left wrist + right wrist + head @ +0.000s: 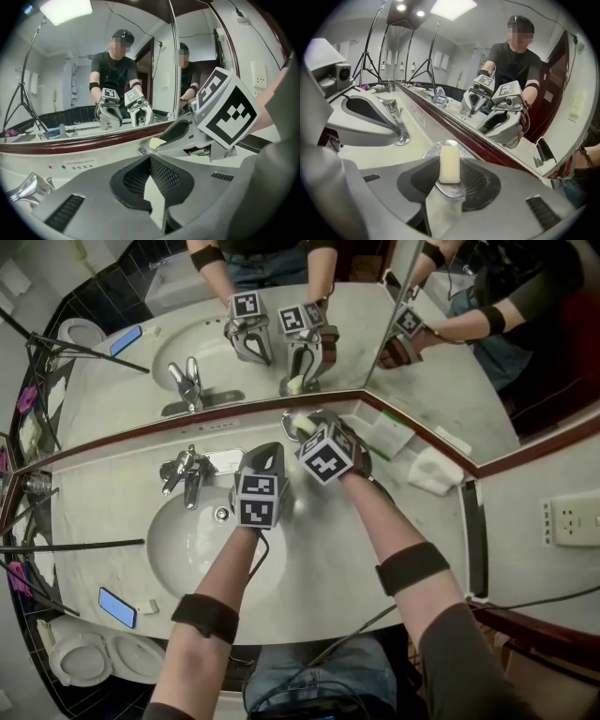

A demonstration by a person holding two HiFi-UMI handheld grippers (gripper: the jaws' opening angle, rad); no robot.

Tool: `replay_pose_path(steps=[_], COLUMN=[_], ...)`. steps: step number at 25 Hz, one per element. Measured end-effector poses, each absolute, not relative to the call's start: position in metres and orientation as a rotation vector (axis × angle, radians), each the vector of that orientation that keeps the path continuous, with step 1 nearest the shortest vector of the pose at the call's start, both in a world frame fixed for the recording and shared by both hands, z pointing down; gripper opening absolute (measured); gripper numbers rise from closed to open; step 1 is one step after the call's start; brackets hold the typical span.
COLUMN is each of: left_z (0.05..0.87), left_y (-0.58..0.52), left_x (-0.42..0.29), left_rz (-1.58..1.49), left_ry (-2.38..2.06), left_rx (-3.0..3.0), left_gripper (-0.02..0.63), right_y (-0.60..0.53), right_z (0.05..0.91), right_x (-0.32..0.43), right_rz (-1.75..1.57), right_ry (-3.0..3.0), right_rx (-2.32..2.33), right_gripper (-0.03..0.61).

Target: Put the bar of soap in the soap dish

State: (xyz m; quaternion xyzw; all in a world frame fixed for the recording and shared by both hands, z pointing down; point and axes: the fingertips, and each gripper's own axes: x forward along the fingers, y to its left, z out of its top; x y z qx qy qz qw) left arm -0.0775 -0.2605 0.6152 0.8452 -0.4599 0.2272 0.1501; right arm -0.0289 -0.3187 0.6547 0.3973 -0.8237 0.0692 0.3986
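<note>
Grey right gripper (307, 427) nose-down over dish (450, 190)

matt soap bar (450, 164), shiny metal dish (451, 190)

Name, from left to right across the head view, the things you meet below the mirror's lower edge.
blue phone → faucet → left gripper → right gripper → green-and-white box → white cloth → wall socket
</note>
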Motion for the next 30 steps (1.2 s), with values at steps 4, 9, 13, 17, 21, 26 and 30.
replay_pose_path(steps=[4, 9, 13, 17, 21, 26, 30], left_z=[0.615, 0.608, 0.593, 0.565, 0.534, 0.508, 0.492], left_y=[-0.258, -0.255, -0.248, -0.231, -0.207, -0.175, -0.154], left_x=[-0.079, -0.080, -0.079, -0.077, -0.076, -0.070, -0.066], left_rz=[0.652, 0.641, 0.630, 0.618, 0.597, 0.572, 0.557], left_ry=[-1.325, -1.328, -1.331, -1.336, -1.350, -1.365, -1.367], left_rx=[2.426, 2.429, 2.429, 2.437, 2.455, 2.475, 2.497], left_gripper=[0.002, 0.002, 0.002, 0.002, 0.002, 0.002, 0.002], right_y=[-0.320, -0.315, -0.301, -0.273, -0.245, -0.207, -0.178], right_z=[0.661, 0.647, 0.625, 0.585, 0.548, 0.511, 0.503], right_x=[-0.026, -0.028, -0.026, -0.022, -0.016, 0.003, 0.021], right_rz=[0.175, 0.166, 0.185, 0.196, 0.193, 0.276, 0.306], right_ry=[-2.063, -2.089, -2.127, -2.182, -2.235, -2.308, -2.356], right_rx=[1.007, 1.021, 1.029, 1.031, 1.052, 1.116, 1.151], right_gripper=[0.189, 0.189, 0.186, 0.116, 0.024, 0.018, 0.018])
